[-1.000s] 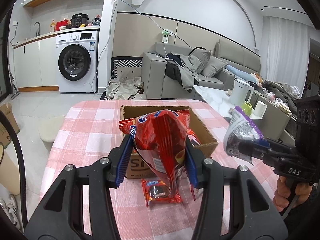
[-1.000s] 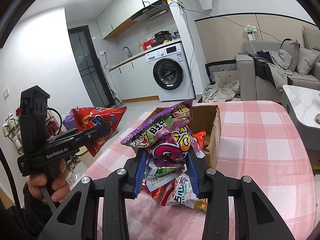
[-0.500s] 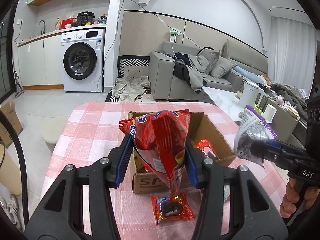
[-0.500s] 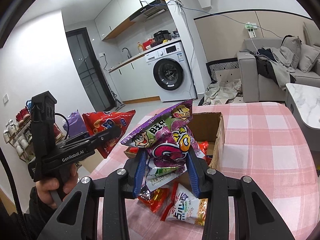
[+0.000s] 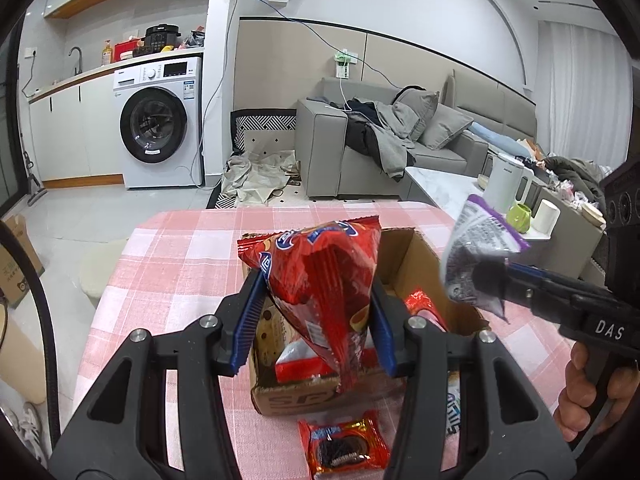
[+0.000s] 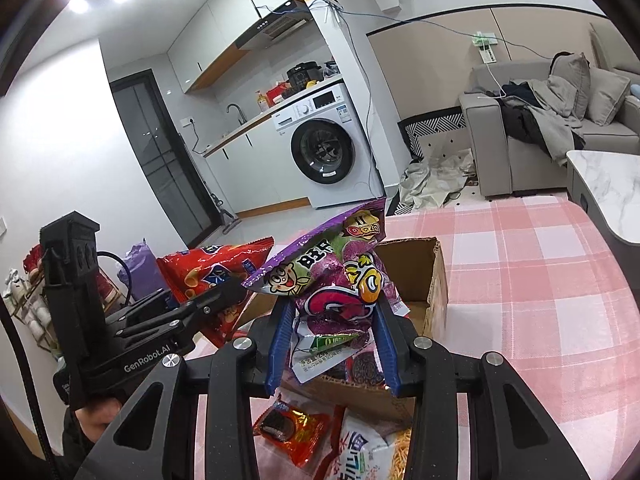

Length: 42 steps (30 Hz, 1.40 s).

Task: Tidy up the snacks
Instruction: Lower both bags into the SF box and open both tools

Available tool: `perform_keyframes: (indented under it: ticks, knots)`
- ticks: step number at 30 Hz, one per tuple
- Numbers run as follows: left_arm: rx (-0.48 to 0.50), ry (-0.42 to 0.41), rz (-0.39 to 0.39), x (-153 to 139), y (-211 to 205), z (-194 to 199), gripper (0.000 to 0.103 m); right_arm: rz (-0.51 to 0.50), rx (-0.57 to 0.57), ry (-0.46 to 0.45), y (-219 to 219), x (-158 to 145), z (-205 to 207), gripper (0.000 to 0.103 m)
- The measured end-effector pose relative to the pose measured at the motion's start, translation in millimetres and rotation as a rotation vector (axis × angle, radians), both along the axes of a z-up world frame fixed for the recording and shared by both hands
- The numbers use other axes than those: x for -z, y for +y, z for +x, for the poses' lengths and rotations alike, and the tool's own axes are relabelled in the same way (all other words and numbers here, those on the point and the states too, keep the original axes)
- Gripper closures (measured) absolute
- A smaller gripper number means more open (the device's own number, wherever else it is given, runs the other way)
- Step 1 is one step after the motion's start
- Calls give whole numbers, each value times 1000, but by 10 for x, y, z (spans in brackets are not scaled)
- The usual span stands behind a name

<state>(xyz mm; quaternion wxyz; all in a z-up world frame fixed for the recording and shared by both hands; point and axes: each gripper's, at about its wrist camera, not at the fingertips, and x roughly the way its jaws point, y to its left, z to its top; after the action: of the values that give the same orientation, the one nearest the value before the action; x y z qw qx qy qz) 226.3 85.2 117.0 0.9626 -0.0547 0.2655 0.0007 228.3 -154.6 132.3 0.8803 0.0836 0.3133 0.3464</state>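
Left claw (image 5: pixel 316 320): blue pads pinching red chip bag (image 5: pixel 320 280), bag upright, hanging over open cardboard box (image 5: pixel 420 256). Cardboard box: on pink checked worktop (image 5: pixel 172 256), red and white packets inside. Red cookie packet (image 5: pixel 344 446): flat on worktop, just in front of box. Right claw (image 6: pixel 332 344): pads clamped on purple candy bag (image 6: pixel 340 280), held above box's near edge. White snack bag (image 6: pixel 368 448): on worktop beside cookie packet, below right claw.
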Motion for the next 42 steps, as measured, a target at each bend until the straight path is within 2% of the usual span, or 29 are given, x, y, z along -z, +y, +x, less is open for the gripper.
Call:
perform_keyframes:
  ticks: [13,21,23,25,26,28,30,32,35,37,38,39,42]
  knots:
    - [-21,18,29,102,-14,413,57,-22,20,53,207,167,332,64]
    - [-7,73,40,291,-36,596,57,-21,51,101,205,268,488,64]
    - [1,81,50,337,-59,623,57,-16,54,106,200,271,507,62]
    - [3,82,62,358,-74,634,57,-13,58,100,189,264,491,53]
    - [5,81,64,359,-81,637,57,-12,59,90,181,249,474,52]
    - [7,77,74,352,-87,620,53,-20,51,80,181,224,449,52]
    - [-1,65,86,333,-85,569,30,-39,57,59,162,191,405,47]
    - [-5,49,89,308,-71,486,19,-45,70,54,114,172,364,25]
    - [0,49,95,291,-84,372,15,-46,77,59,27,158,306,9]
    - [-8,48,109,277,-112,300,11,-56,76,68,-20,165,260,4]
    - [-16,44,116,280,-120,257,4,-57,77,67,-36,166,248,1]
    - [-18,37,120,280,-125,209,1,-57,81,61,-71,165,210,1]
    - [-3,33,109,306,-134,58,1,-63,78,35,-151,162,85,1]
